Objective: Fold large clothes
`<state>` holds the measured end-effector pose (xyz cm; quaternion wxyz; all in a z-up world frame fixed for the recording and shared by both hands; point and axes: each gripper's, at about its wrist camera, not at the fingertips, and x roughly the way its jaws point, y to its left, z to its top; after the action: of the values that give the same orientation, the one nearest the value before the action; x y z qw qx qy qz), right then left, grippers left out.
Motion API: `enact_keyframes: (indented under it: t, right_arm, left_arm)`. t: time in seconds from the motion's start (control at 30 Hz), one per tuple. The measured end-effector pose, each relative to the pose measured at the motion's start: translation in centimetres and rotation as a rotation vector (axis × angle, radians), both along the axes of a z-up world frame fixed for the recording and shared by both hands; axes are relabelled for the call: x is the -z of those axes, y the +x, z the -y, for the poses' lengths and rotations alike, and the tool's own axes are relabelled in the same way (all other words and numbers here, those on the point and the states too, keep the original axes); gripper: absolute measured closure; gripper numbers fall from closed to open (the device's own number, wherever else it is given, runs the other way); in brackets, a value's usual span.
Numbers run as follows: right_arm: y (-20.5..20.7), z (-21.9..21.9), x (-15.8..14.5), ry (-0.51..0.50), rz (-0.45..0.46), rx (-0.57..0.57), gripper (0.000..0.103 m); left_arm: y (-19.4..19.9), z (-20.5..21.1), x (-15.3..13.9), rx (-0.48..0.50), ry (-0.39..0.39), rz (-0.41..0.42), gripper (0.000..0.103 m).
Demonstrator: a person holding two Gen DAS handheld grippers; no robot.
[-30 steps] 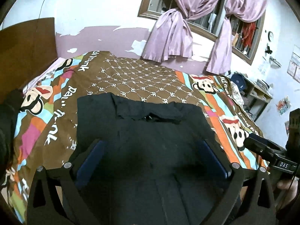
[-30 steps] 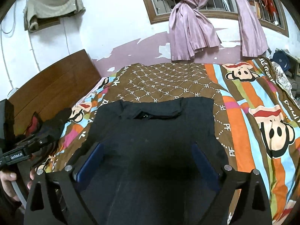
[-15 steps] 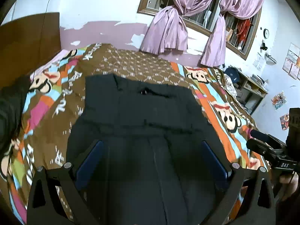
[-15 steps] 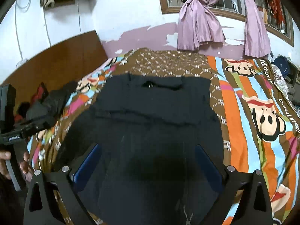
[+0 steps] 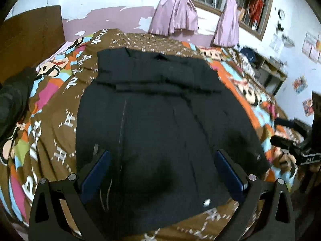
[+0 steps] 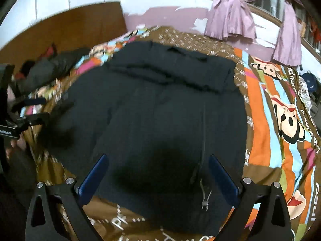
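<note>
A large black garment (image 5: pixel 160 124) lies spread flat on the bed, collar at the far end, a zipper down the front and a folded band across its upper part. In the right wrist view the same black garment (image 6: pixel 160 110) fills the middle, its zipper pull (image 6: pixel 205 196) near the near hem. My left gripper (image 5: pixel 162 156) hovers open above the garment's lower half. Over the near hem my right gripper (image 6: pixel 157 160) is open too, with nothing between its fingers. Each view shows the other gripper at its edge: right gripper (image 5: pixel 289 142), left gripper (image 6: pixel 26 114).
A colourful cartoon-monkey bedspread (image 5: pixel 52 108) covers the bed (image 6: pixel 280 124). A dark bundle of clothes (image 5: pixel 12 98) lies at the left by the wooden headboard (image 5: pixel 30 38). Purple curtains (image 5: pixel 176 14) hang at the window; shelves (image 5: pixel 268 70) stand at the right.
Both grippers have pulled back towards the foot of the bed and risen, so the whole garment and its near hem have come into view. Both stayed open.
</note>
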<state>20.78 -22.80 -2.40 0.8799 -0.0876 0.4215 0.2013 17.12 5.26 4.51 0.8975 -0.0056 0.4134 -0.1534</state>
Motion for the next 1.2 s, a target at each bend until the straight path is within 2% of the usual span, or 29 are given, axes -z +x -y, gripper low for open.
enact_keyframes:
  t: [0.23, 0.37, 0.53, 0.67, 0.73, 0.87, 0.97, 1.2]
  right_arm:
    - [-1.6, -2.1, 4.8, -0.148, -0.068, -0.133, 0.002]
    - [-2.4, -3.3, 6.8, -0.224, -0.113, -0.206, 0.002]
    - [-3.0, -4.1, 8.8, -0.332, -0.120, -0.238, 0.002]
    - [-3.2, -5.1, 11.1, -0.458, -0.086, -0.249, 0.000]
    - [-3.4, -5.9, 12.2, -0.533, -0.032, -0.262, 0.000]
    - [-3.8, -6.8, 12.6, -0.621, 0.061, -0.281, 0.000]
    - [-3.3, -6.2, 11.5, -0.600, 0.097, -0.239, 0.000]
    - [-0.4, -3.9, 7.5, -0.383, 0.114, -0.107, 0.000]
  left_arm:
    - [-3.1, 1.0, 5.2, 0.069, 0.107, -0.066, 0.002]
    - [-4.0, 2.1, 7.1, 0.133, 0.148, -0.100, 0.002]
    - [-4.7, 3.2, 8.8, 0.176, 0.198, -0.131, 0.002]
    - [-4.9, 3.4, 10.1, 0.174, 0.227, -0.172, 0.002]
    - [-5.0, 3.5, 10.7, 0.173, 0.238, -0.190, 0.002]
    - [-5.0, 3.5, 11.2, 0.194, 0.257, -0.189, 0.002]
    - [-5.3, 3.8, 11.5, 0.211, 0.281, -0.177, 0.002]
    - [-5.5, 3.9, 12.3, 0.216, 0.337, -0.145, 0.002]
